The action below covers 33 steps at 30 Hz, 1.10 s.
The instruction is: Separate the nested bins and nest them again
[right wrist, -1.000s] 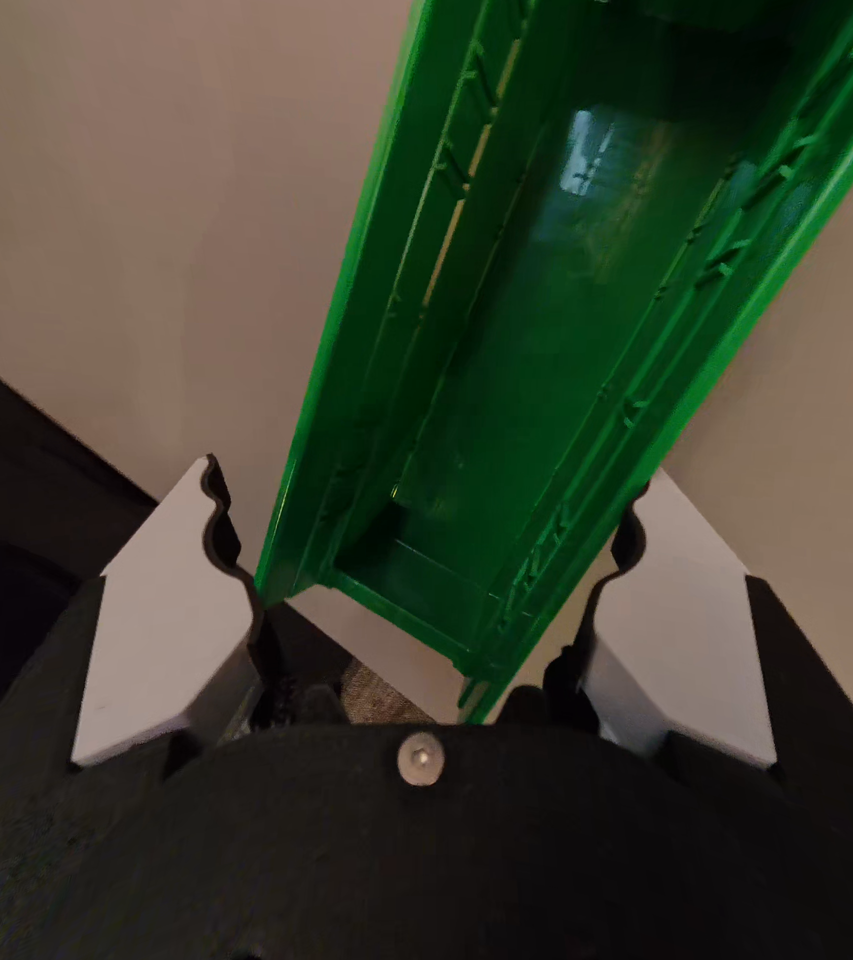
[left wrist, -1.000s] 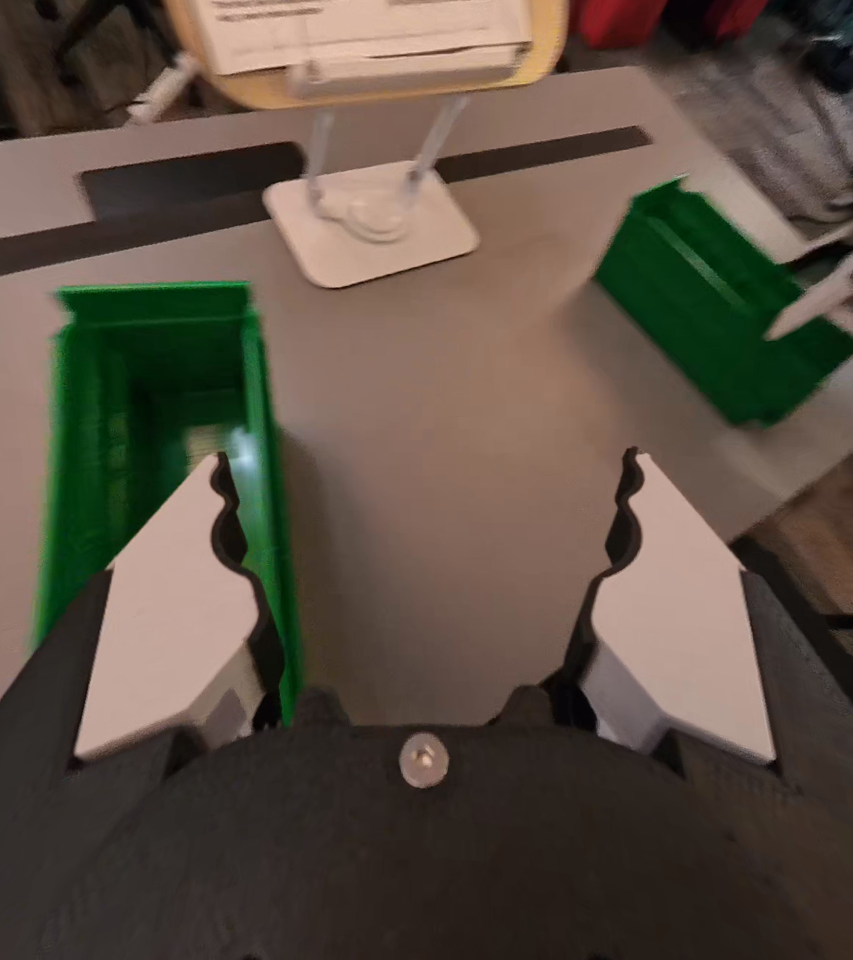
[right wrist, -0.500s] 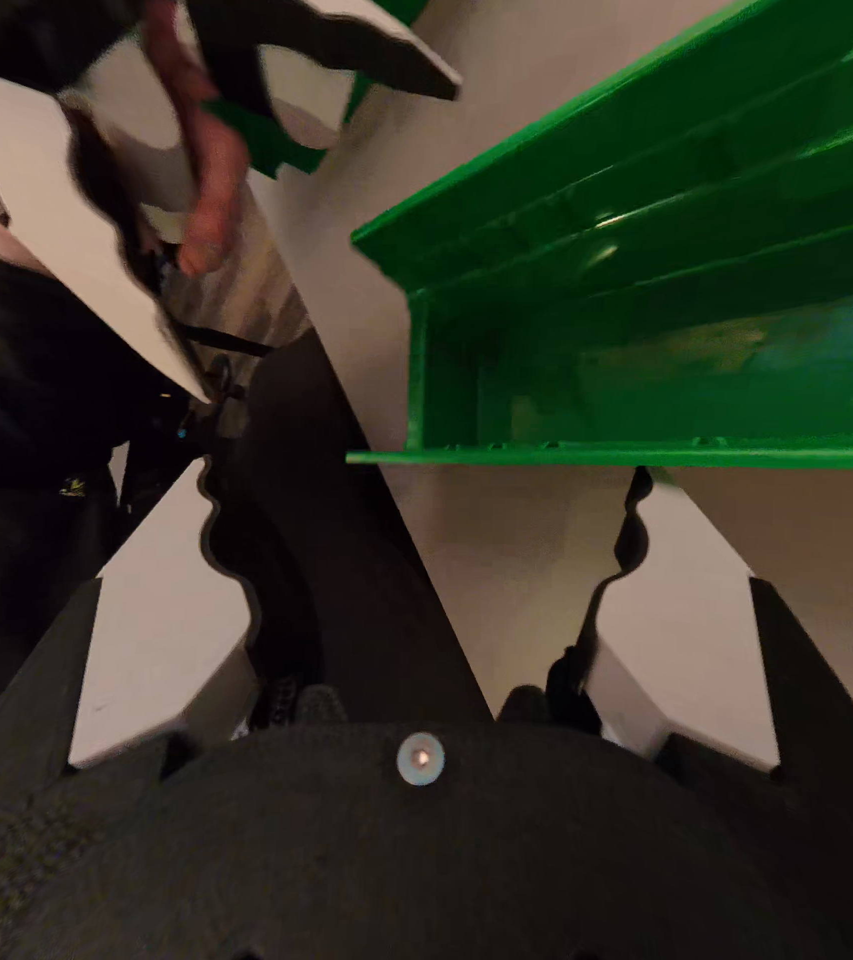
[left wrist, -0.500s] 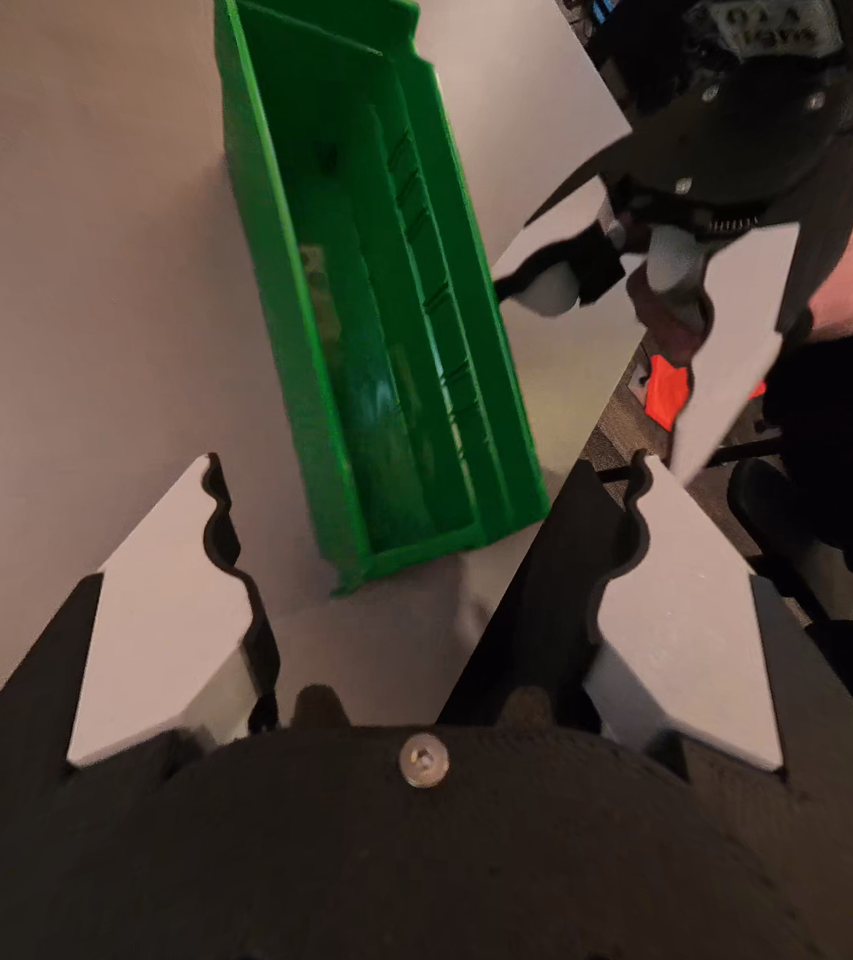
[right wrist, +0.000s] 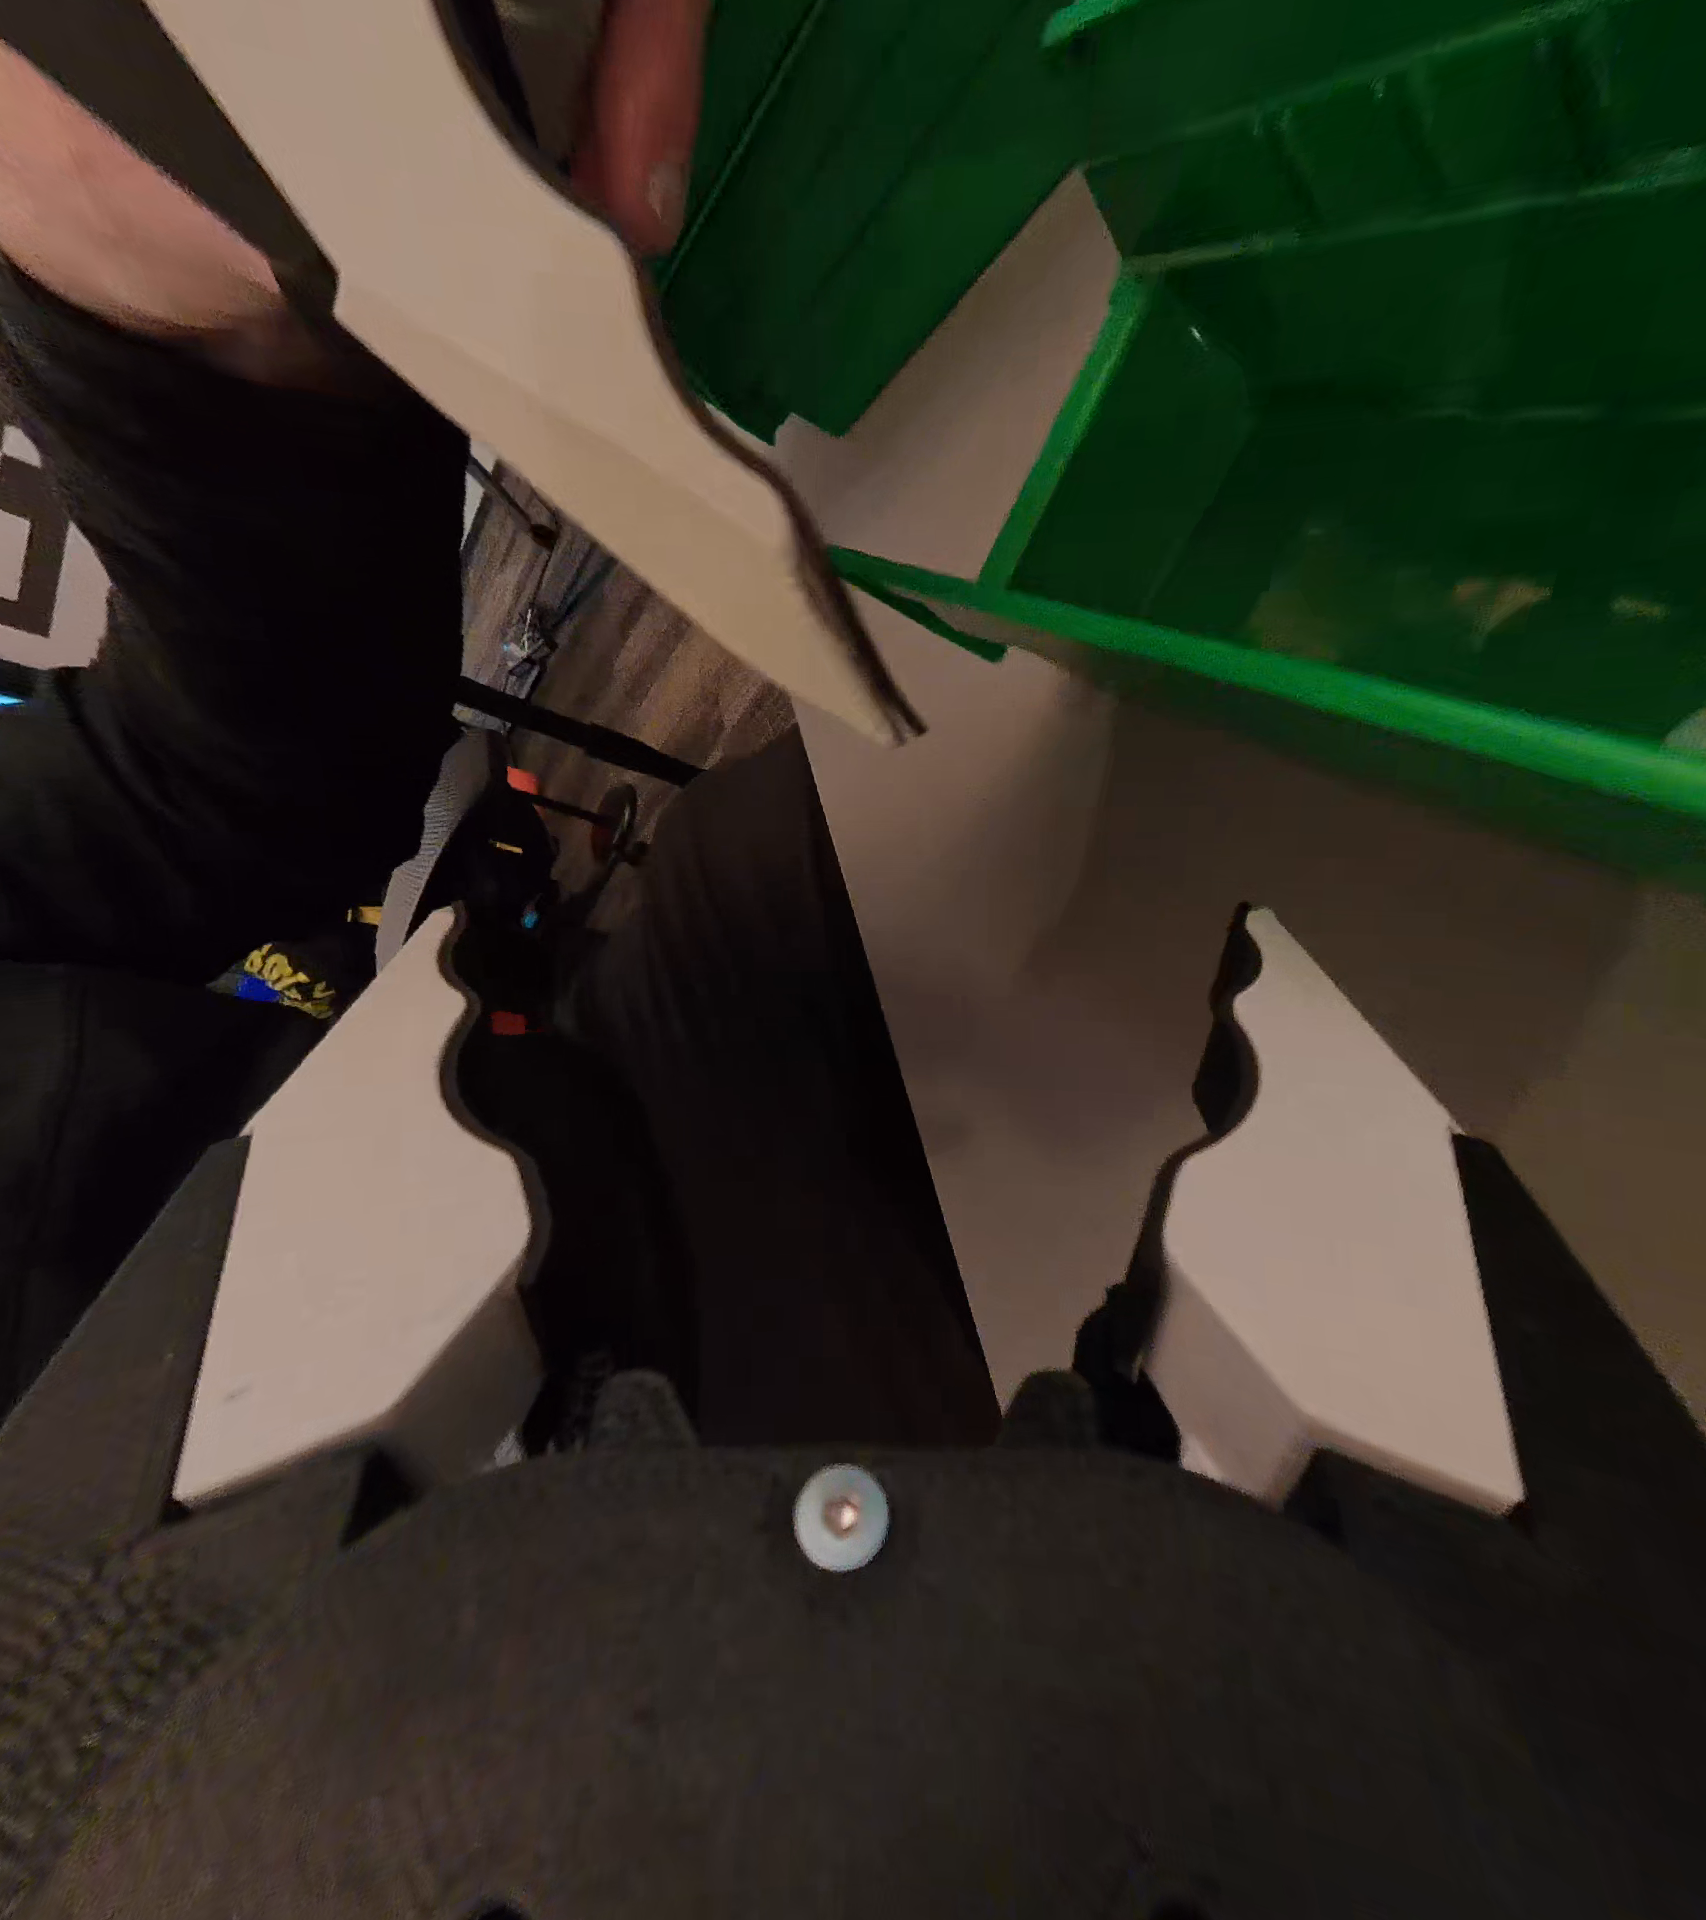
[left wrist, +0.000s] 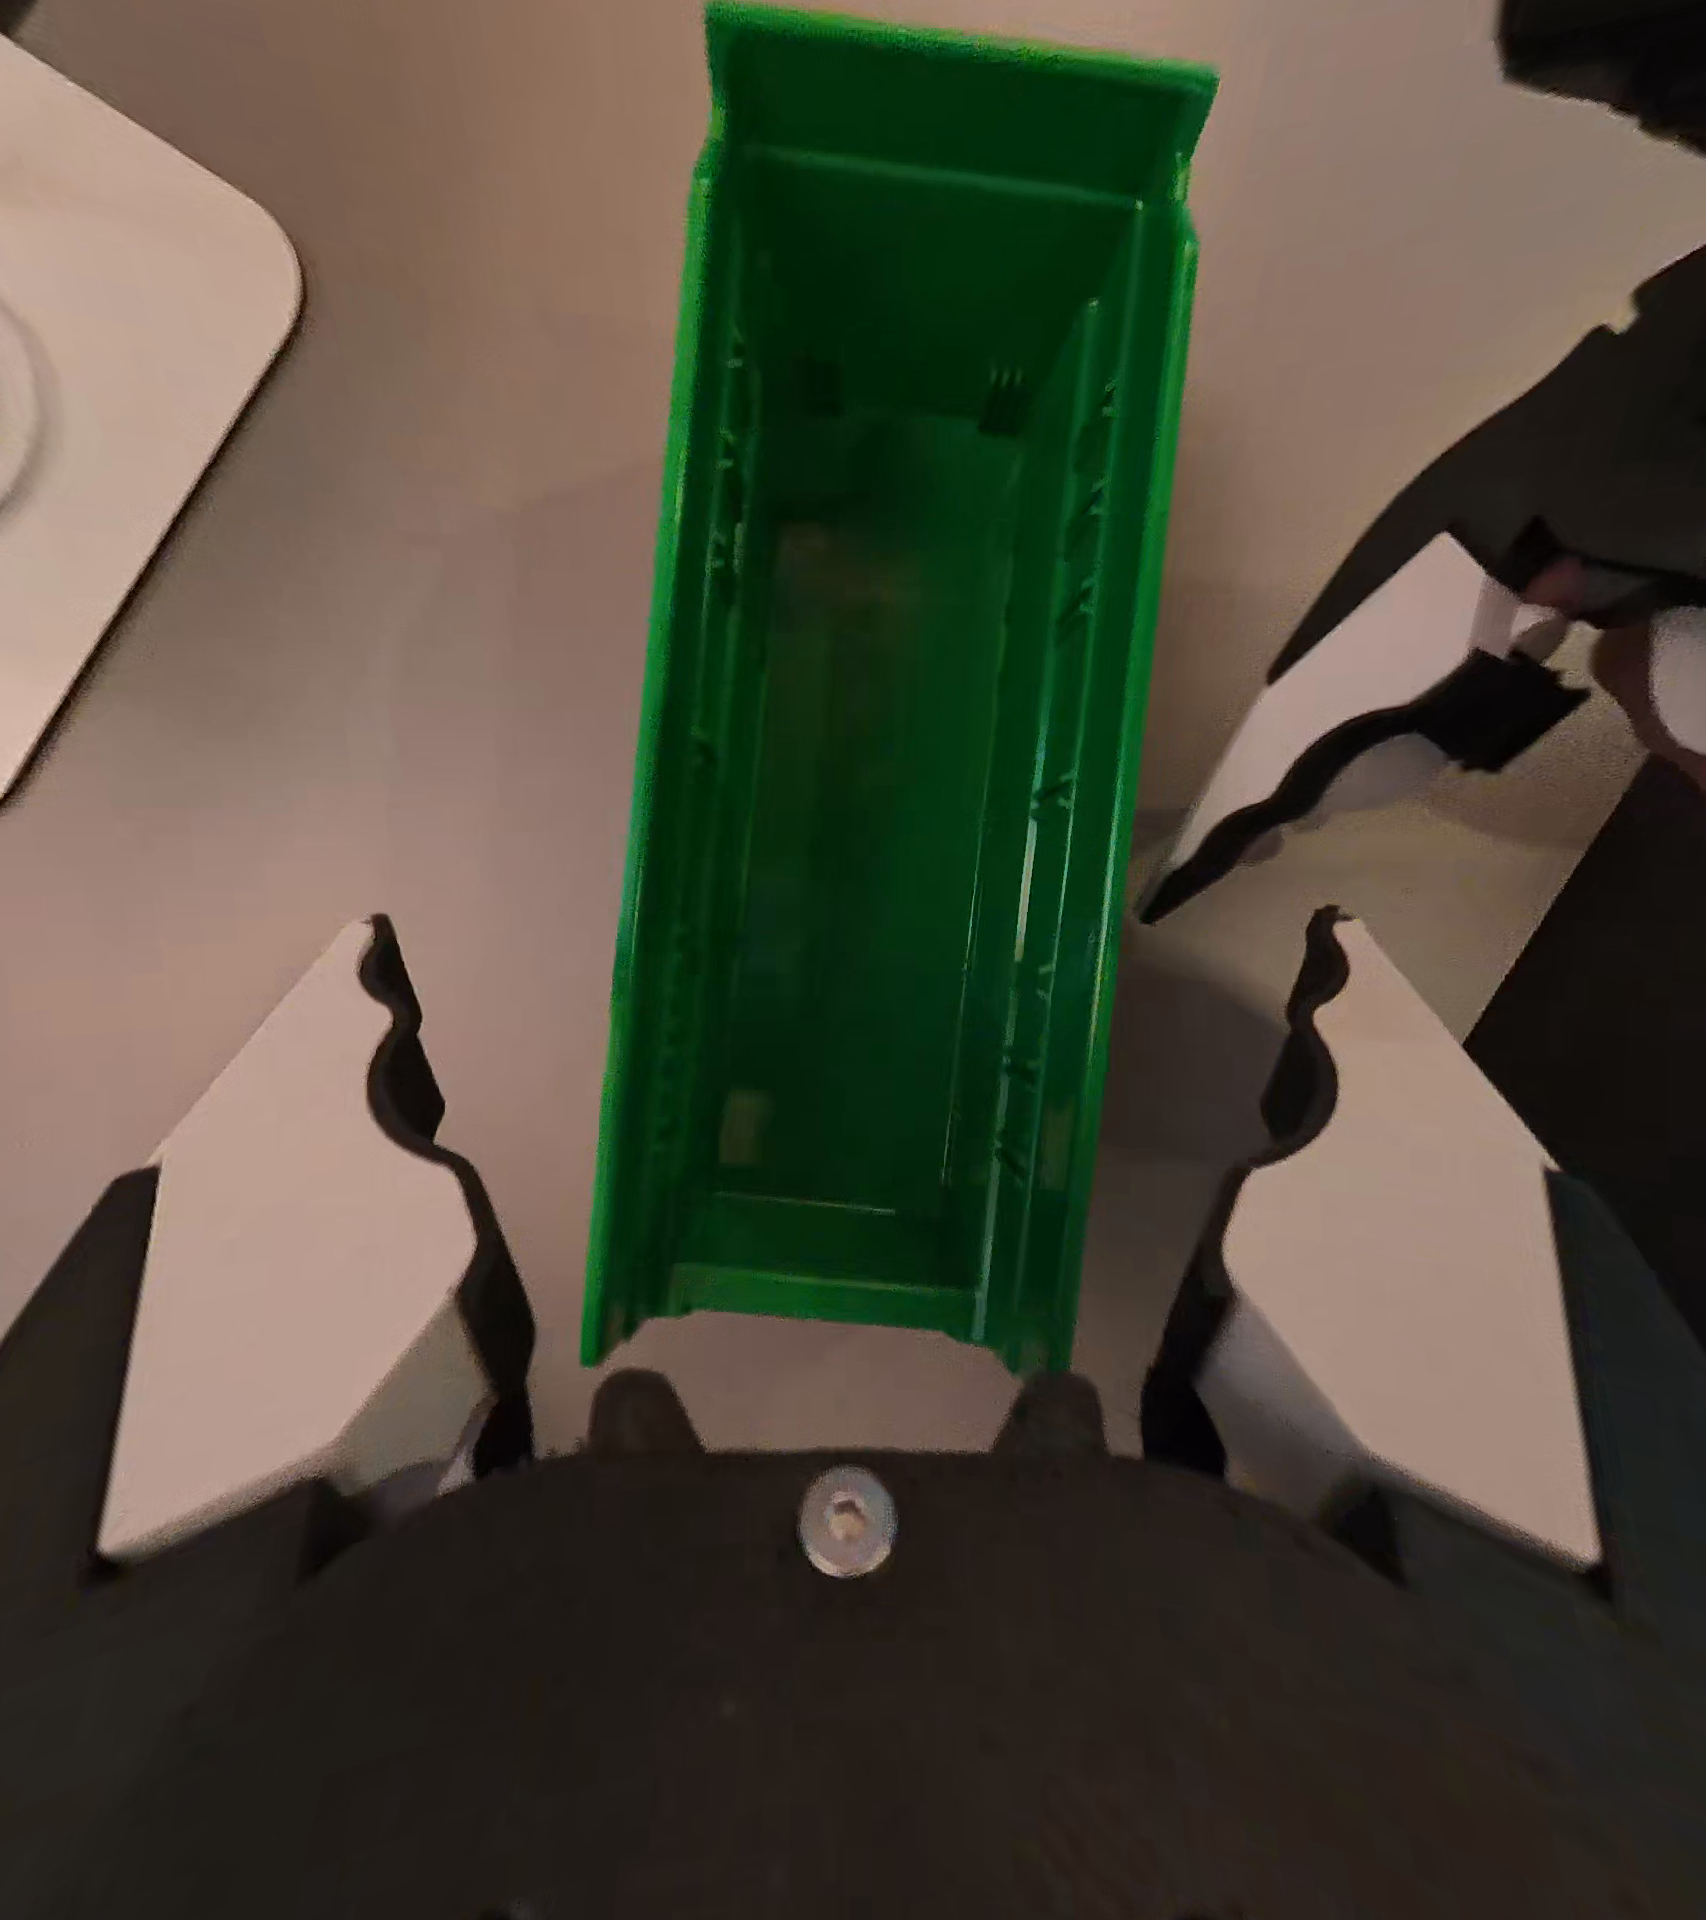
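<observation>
Green bin between wide-spread left fingers, untouched.

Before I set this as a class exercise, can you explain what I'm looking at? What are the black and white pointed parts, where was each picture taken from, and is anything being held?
There is no robot here. A person holds a hand-held gripper in each hand, and each one carries a camera that looks forward along its own two white fingers.

The left wrist view looks down past the left gripper at a long green bin lying on a grey table. The bin lies between the open jaws, not gripped. The right gripper shows at the right edge, and a white stand base sits at the left.

The right wrist view looks past the right gripper's own open, empty jaws toward the table edge. It shows that bin again and a second green bin lying apart from it, so they are not nested.

Nothing is held.
</observation>
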### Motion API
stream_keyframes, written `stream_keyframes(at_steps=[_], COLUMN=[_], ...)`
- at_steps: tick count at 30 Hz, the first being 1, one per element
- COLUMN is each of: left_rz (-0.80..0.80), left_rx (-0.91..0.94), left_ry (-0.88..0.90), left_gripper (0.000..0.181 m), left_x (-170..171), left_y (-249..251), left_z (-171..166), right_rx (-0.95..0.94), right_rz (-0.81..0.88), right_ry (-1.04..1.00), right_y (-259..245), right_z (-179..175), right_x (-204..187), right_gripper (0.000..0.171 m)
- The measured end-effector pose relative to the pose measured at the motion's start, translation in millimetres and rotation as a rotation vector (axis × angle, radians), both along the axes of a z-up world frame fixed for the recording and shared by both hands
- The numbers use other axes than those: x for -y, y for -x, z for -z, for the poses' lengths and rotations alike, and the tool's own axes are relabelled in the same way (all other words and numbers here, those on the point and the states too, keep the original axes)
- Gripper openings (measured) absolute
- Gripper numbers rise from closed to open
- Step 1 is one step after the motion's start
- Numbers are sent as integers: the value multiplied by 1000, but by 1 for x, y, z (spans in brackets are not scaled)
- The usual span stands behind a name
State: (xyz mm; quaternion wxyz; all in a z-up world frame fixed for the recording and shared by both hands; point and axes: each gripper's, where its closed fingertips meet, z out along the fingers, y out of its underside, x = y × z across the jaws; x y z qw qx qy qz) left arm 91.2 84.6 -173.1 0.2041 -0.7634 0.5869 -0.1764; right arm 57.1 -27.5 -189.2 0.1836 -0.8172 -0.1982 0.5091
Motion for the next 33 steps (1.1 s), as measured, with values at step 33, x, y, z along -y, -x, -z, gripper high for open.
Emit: stream_keyframes(at_steps=[33], left_rz=[-1], left_rx=[-161], left_ry=[100], left_gripper=[100], left_x=[-8], left_y=[13], left_z=[35], right_rx=[33], right_rz=[-31], right_ry=[49], right_y=[-18], right_z=[41], right_x=[15], right_gripper=[116])
